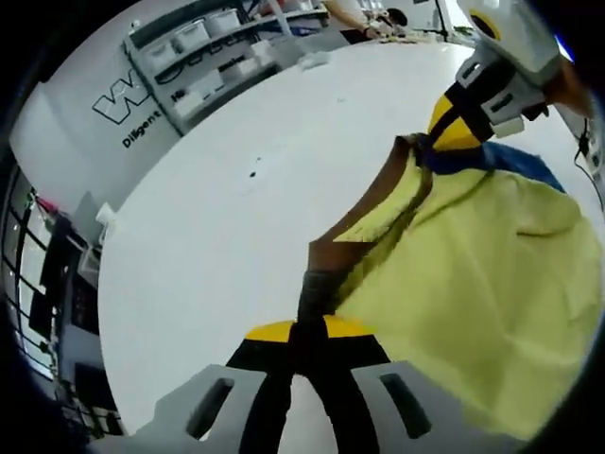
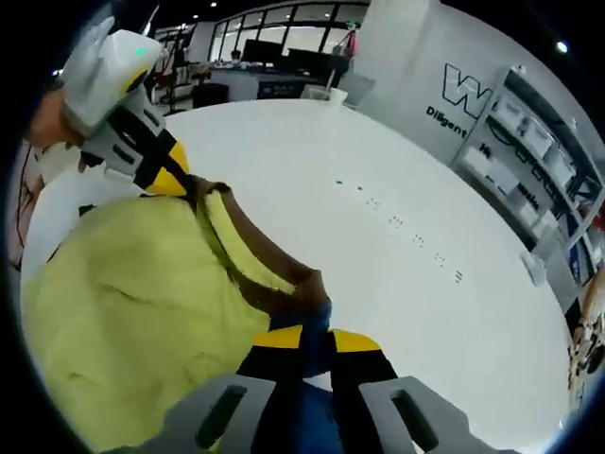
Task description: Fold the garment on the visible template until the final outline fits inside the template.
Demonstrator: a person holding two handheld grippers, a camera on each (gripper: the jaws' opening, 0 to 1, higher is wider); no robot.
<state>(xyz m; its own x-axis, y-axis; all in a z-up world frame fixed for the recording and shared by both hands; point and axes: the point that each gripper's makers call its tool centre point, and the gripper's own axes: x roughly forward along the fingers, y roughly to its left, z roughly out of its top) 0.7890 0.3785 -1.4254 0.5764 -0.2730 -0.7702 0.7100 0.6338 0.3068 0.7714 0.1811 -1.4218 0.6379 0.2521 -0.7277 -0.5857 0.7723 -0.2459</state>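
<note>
Wall lettering, left gripper view: a large dark logo [image 1: 121, 102] on the white wall behind the shelving begins with a "W"; the rest is cut off by the shelf unit [image 1: 219, 55].
Line beneath it: smaller dark type [image 1: 142, 131] reads "Diligent", with further characters too blurred to make out.
Wall lettering, right gripper view: the same kind of large "W" logo [image 2: 465, 91] stands on the white wall, its remainder hidden by shelving [image 2: 544, 142].
Line beneath it: small type [image 2: 446, 117] begins "Dilig", the remaining letters unclear.
Bins on the shelves: any labels are too small to read.
</note>
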